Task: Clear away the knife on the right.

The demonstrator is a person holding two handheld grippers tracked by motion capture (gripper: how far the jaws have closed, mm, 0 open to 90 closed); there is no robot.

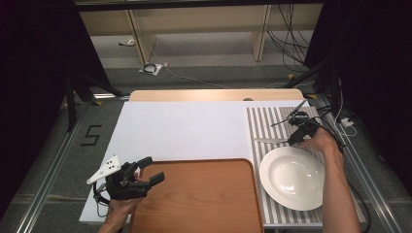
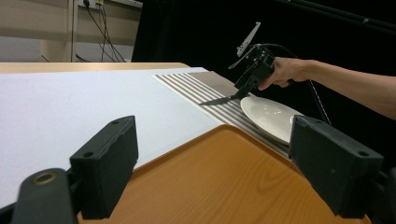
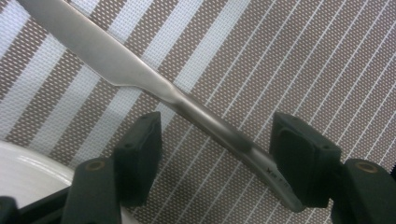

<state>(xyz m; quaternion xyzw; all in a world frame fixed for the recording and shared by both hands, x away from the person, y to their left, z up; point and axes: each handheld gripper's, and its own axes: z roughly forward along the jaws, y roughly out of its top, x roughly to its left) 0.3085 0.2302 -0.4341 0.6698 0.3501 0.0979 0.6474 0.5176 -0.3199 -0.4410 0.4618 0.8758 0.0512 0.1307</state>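
Note:
A steel table knife lies flat on the brown-and-white striped placemat, just beyond a white deep plate. My right gripper is down over the knife's handle end. In the right gripper view the handle runs slantwise between the two jaws, close to the right pad, while the left pad stands clear of it; the gripper is open. My left gripper hovers open and empty above the near left corner of the wooden tray. The left gripper view shows the knife and the plate far off.
A white sheet covers the table's middle and left. The tray sits at the near edge, next to the placemat. The plate's rim lies just left of my right gripper's jaws. Cables and shelf legs stand on the floor beyond the table.

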